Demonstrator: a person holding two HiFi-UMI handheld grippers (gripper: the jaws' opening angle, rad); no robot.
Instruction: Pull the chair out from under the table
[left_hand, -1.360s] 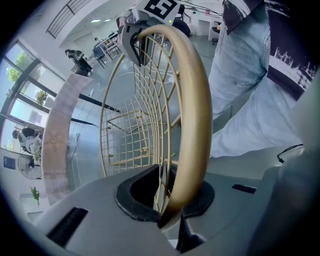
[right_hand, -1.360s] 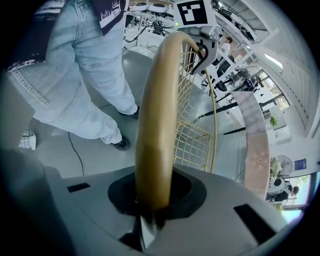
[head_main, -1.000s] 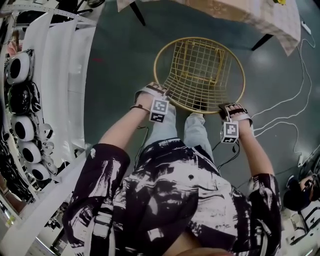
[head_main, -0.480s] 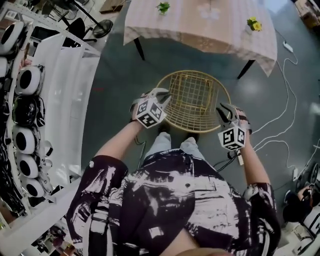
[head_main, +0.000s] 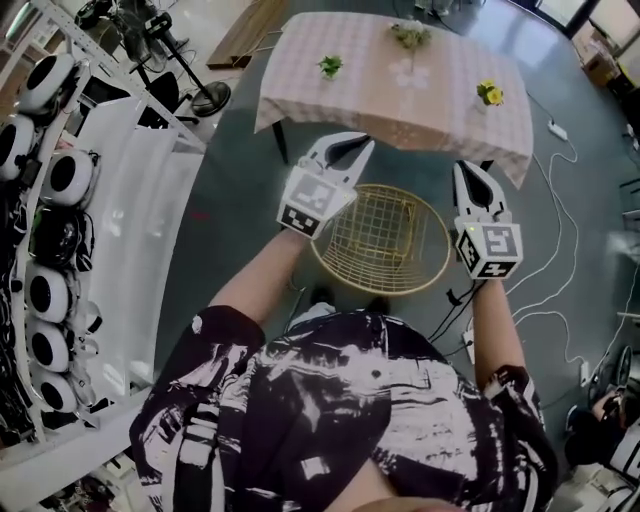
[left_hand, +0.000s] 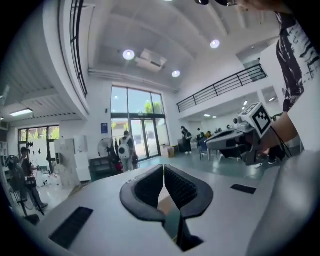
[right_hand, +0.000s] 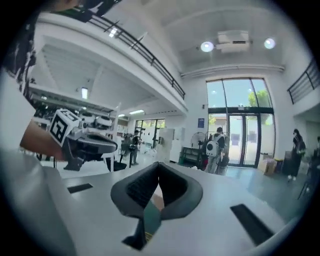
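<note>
Tools (head_main: 360, 143) (head_main: 467, 173) lifted off chair (head_main: 385, 240), jaws just closed

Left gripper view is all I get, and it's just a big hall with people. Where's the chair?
Observer: The gold wire chair stands on the floor just in front of the person.
Operator: Is it out from under the table?
Observer: It looks so; a strip of floor shows between its rim and the cloth-covered table.
Operator: Is the other gripper holding anything?
Observer: No. The right gripper has just closed its jaws, and they are shut with nothing between them.
</note>
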